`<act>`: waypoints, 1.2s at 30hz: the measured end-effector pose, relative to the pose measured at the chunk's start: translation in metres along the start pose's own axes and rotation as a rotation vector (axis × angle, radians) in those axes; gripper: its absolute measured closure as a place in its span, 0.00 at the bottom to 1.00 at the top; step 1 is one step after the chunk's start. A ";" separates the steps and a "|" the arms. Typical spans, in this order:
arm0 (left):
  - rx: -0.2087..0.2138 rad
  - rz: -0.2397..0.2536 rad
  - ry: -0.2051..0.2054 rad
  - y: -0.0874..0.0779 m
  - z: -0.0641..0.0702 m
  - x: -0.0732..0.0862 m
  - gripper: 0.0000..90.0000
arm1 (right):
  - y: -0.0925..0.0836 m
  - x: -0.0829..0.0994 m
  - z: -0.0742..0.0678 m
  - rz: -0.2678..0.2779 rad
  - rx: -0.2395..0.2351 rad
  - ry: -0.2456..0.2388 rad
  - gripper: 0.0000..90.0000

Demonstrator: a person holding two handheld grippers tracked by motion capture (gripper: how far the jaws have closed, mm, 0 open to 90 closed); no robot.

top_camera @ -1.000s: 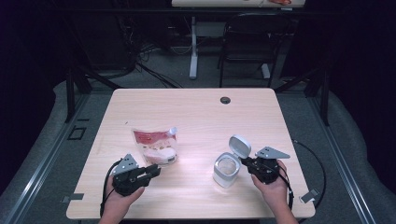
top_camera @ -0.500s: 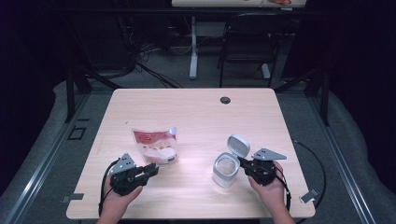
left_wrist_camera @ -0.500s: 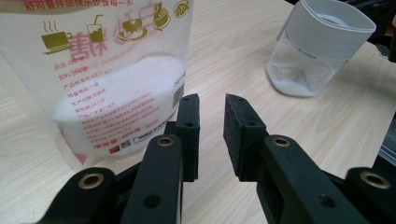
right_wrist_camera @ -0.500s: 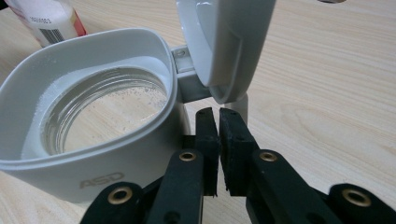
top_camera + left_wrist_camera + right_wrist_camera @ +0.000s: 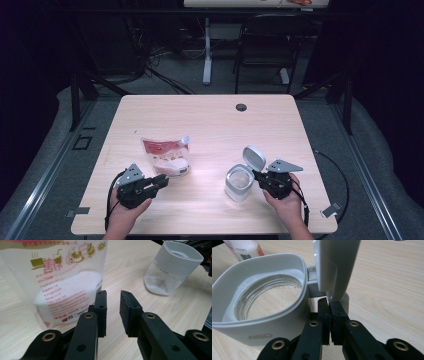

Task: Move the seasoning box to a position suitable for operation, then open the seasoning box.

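Near the table's [image 5: 210,120] front edge, right gripper [image 5: 329,305] jaws closed at the jar's [image 5: 238,183] stiff lid hinge; left gripper [image 5: 113,296] gapes empty beside the soft, slumping pouch [image 5: 166,156] — grab its top.

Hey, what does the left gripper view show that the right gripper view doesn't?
Left gripper view alone: the printed front of the pouch with white powder inside, and the left gripper, jaws apart with nothing between them. Right gripper view alone: the jar's flipped-up lid, the look down into the nearly empty jar, and the right gripper shut beside the lid's hinge. Both share the jar and the wooden table.
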State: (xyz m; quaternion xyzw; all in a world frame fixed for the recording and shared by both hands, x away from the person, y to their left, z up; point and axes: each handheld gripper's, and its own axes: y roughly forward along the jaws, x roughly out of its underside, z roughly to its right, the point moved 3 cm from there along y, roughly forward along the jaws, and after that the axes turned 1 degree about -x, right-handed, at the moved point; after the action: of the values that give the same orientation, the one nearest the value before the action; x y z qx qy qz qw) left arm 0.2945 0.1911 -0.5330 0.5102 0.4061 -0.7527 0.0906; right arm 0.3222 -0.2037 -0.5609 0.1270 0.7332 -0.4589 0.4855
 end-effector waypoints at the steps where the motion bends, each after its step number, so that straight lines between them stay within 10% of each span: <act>1: -0.001 0.002 -0.001 0.000 -0.001 0.000 0.84 | 0.001 0.000 0.000 0.005 -0.002 0.004 0.99; 22: -0.022 0.001 -0.013 -0.003 -0.008 0.002 0.84 | 0.013 -0.005 -0.008 -0.020 -0.046 -0.043 0.98; 36: -0.057 0.016 -0.028 -0.008 -0.019 0.002 0.82 | -0.019 0.003 0.000 -0.020 -0.024 0.008 0.84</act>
State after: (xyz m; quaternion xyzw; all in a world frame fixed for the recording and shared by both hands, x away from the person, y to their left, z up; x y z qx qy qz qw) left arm 0.3022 0.2104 -0.5335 0.4998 0.4219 -0.7474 0.1167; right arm 0.3092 -0.2148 -0.5531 0.1156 0.7418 -0.4542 0.4796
